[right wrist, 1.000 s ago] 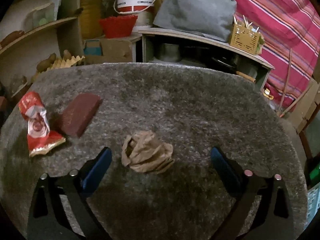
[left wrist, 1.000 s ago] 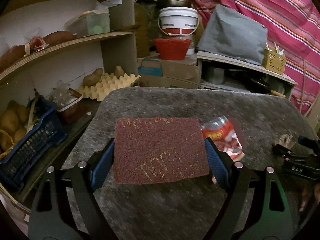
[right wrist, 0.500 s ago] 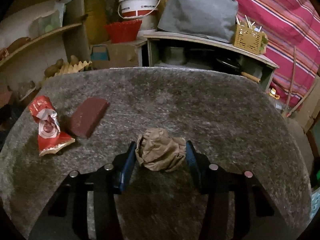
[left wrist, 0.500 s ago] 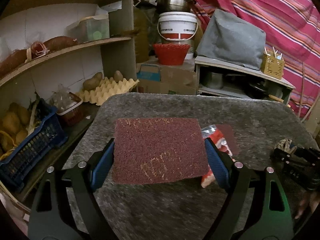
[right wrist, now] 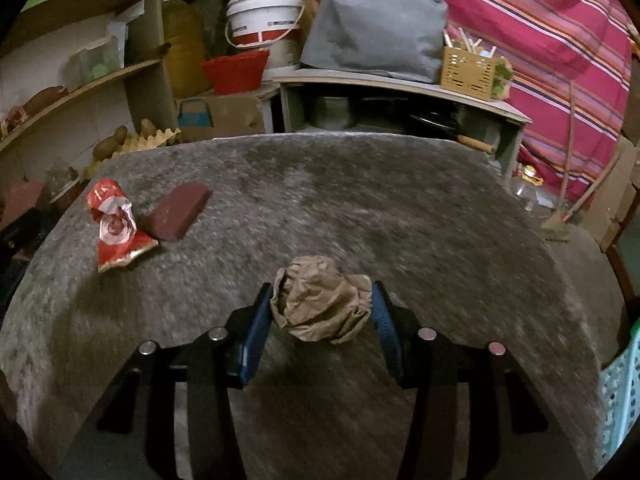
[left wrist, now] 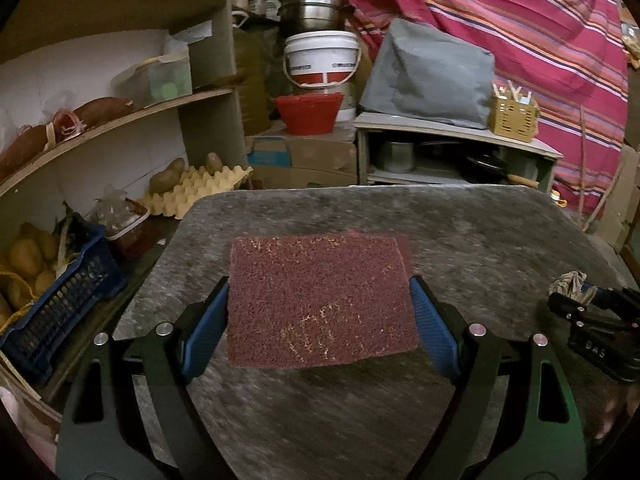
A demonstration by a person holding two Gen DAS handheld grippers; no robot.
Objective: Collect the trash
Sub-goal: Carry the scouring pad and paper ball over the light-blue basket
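Right now two tongs, each gripping one item. Left tongs, lower centre of the left wrist view, stand wide with the blue pads pressed on both short edges of one maroon scouring pad: flat rectangle, coarse fibre, pale yellowish flecks, held clear above the grey tabletop. Right tongs, lower centre of the right wrist view, have just closed to about half width on one crumpled brown paper ball; pads touch both its sides, wrinkled and dull tan, shadow beneath it on the tabletop. Same right tongs show at the right edge of the left wrist view with the paper at the tip.

Left on the tabletop, middle left of the right wrist view: one red-and-white crumpled wrapper, shiny, with a round logo, and one dark red block just beside it, whether touching I cannot tell.

Further out, upper centre: one white bucket with a red band, one red basket in front of it, one grey cover, one yellow slotted box. Left edge of the left wrist view: one blue crate, one egg tray with potatoes on it. Striped pink cloth upper right.
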